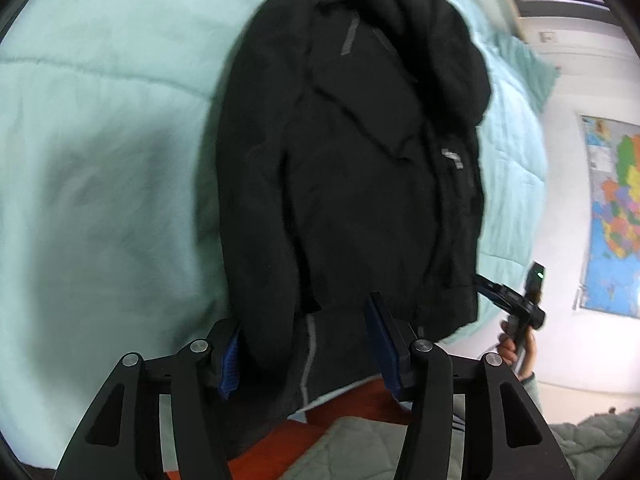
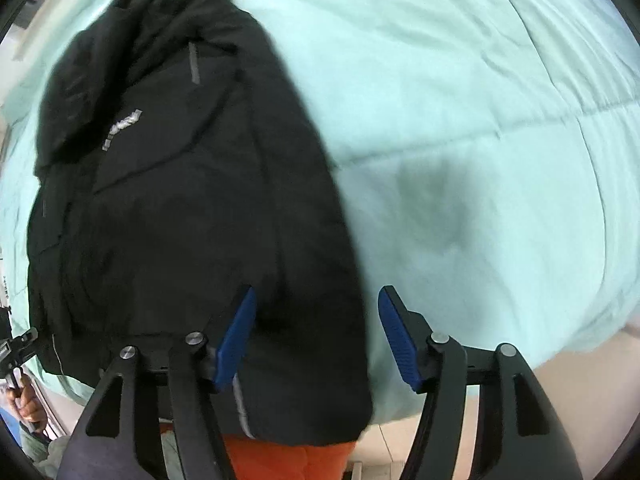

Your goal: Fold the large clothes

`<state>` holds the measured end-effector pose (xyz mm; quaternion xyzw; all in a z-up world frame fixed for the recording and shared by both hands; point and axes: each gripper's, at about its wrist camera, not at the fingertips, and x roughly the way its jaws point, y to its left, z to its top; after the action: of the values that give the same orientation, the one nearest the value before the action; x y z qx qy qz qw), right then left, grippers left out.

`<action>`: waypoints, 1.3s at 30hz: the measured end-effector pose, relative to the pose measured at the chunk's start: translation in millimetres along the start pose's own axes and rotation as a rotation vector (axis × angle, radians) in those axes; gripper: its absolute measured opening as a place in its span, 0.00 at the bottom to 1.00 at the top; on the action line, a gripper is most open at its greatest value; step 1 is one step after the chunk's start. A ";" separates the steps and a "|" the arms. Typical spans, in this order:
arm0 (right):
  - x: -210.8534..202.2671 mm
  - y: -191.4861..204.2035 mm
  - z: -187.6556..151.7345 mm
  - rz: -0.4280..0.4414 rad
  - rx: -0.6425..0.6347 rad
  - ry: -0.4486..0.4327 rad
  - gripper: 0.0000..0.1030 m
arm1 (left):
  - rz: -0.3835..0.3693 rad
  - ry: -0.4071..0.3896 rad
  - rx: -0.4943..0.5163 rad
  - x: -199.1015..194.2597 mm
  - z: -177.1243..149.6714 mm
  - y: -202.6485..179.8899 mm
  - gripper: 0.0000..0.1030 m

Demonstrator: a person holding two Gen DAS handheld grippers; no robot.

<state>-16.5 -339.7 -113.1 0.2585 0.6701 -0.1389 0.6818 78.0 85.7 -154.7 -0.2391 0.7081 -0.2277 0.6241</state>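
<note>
On the mint bed (image 2: 480, 100), black jacket (image 2: 180, 200) at twelve o'clock; its hem sits between the left hand-held gripper (image 1: 308, 356), unpinched; right hand-held gripper (image 2: 316, 340) parted over its edge.

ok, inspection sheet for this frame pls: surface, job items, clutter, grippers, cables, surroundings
surface: bed under a mint quilt, lightly creased.
job's things: black jacket lying lengthwise on the quilt, hem hanging over the near edge; hood end bunched at the far end.
clutter: nothing seen on the quilt besides the jacket.
grippers: left gripper has the jacket's hem between its blue pads; grip not clear. Right gripper open above the jacket's edge, holding nothing.
cables: nothing seen.
surroundings: wall map beyond the bed, orange fabric below the hem, grey bedding near the floor.
</note>
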 end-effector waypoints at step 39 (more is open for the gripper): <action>26.7 -2.2 -32.0 0.350 -0.020 0.163 0.52 | -0.178 0.062 0.086 10.9 0.2 -14.9 0.36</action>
<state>-42.9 -320.1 -138.8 0.3746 0.6693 0.0100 0.6416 77.8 67.3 -153.9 -0.2670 0.6927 -0.3198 0.5887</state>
